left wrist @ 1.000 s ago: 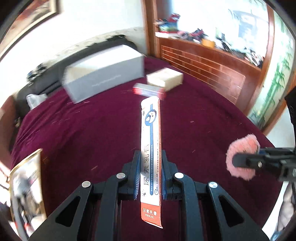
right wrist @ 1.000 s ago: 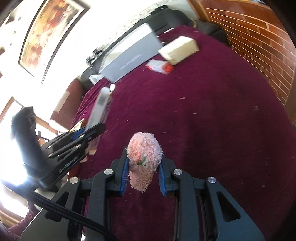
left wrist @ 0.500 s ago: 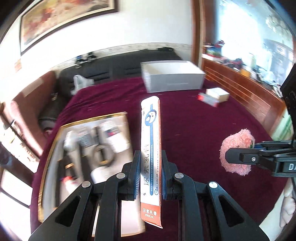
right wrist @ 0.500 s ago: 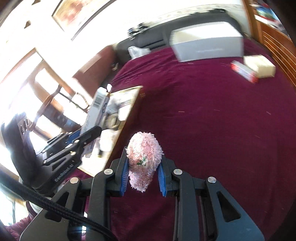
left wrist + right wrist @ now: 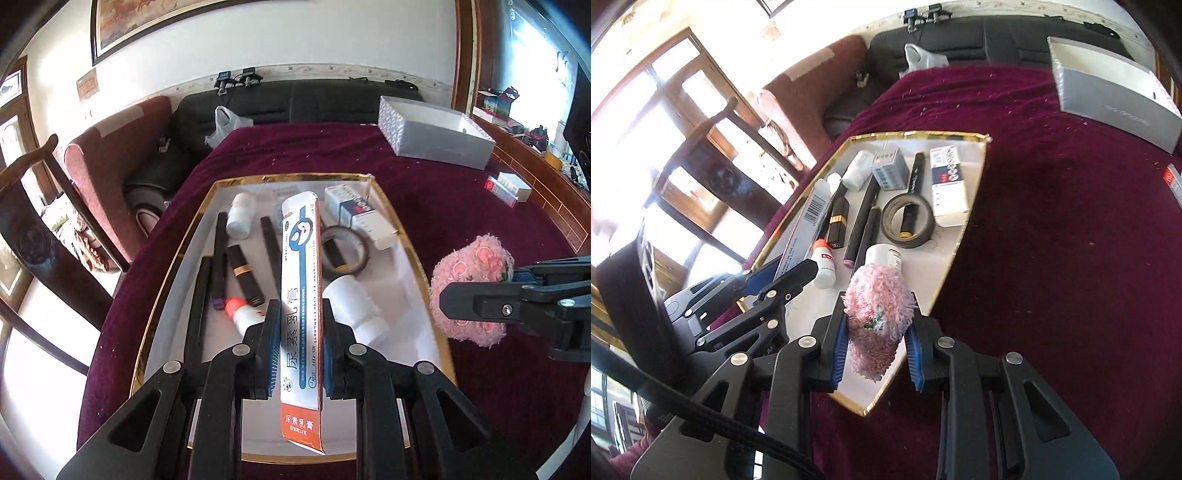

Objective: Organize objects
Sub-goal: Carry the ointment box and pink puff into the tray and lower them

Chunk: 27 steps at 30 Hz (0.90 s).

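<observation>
My left gripper [image 5: 300,314] is shut on a long white, blue and orange ointment box [image 5: 301,258], which stands upright over the white gold-rimmed tray [image 5: 173,266]. My right gripper [image 5: 877,332] is shut on a pink fluffy plush [image 5: 879,295] and hangs over the tray's near right edge [image 5: 975,206]. In the left wrist view the plush [image 5: 469,280] and the right gripper [image 5: 480,284] sit just right of the tray. The right wrist view shows the left gripper [image 5: 798,273] with its box [image 5: 809,218] at the tray's left side.
In the tray lie several black pens, a tape roll [image 5: 908,221], white bottles [image 5: 354,306], a lipstick [image 5: 245,277] and medicine boxes [image 5: 947,184]. A grey open box [image 5: 439,144] and two small boxes [image 5: 508,188] rest on the maroon cloth far right. A dark sofa [image 5: 295,103] stands behind.
Both grippers have swung left across the maroon cloth, so the tray now lies under them. The grey box has shifted to the far right. Both holds are unchanged.
</observation>
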Motion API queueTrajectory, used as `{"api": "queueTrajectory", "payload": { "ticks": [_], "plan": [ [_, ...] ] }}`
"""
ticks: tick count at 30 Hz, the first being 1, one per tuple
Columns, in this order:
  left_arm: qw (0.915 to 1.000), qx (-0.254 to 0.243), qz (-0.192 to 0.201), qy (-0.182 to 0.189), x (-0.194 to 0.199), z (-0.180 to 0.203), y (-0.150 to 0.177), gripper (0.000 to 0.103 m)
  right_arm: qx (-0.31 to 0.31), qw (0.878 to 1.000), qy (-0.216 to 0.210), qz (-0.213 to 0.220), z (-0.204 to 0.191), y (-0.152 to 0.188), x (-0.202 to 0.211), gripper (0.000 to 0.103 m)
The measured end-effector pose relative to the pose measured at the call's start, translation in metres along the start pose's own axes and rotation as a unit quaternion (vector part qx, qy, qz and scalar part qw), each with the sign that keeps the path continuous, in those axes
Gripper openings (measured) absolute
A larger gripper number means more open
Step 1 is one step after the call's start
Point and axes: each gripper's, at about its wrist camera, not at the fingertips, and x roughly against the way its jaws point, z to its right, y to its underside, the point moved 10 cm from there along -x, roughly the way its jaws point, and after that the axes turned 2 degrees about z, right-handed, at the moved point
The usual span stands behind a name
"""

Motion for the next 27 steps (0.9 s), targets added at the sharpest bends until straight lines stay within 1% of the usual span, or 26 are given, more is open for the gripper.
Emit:
{"api": "queueTrajectory", "payload": {
  "ticks": [3,7,13,18,23,25,27],
  "plan": [
    [0.9999,0.010,-0.005,-0.001,-0.005,-0.012,0.005,0.016,0.005,1.000,0.006,-0.012,-0.004,-0.002,-0.016,0.025],
    [0.9998,0.018,-0.007,0.002,-0.004,-0.026,0.010,0.016,0.010,1.000,0.011,-0.020,-0.008,-0.002,-0.024,0.025],
    [0.9997,0.022,-0.009,0.009,0.001,-0.033,0.014,0.016,0.014,0.999,0.010,-0.031,-0.013,-0.002,-0.031,0.025],
    [0.9991,0.039,-0.010,0.011,0.007,-0.049,0.015,0.016,0.019,0.999,0.008,-0.031,-0.019,-0.010,-0.040,0.025],
    [0.9985,0.052,-0.012,0.013,0.009,-0.058,0.018,0.016,0.022,0.999,-0.001,-0.024,-0.025,-0.019,-0.041,0.025],
    [0.9986,0.049,-0.014,0.013,0.010,-0.058,0.019,0.016,0.027,0.999,-0.002,-0.027,-0.026,-0.016,-0.039,0.025],
    [0.9986,0.046,-0.017,0.016,0.010,-0.057,0.021,0.016,0.038,0.998,-0.002,-0.039,-0.027,-0.008,-0.037,0.025]
  ]
}}
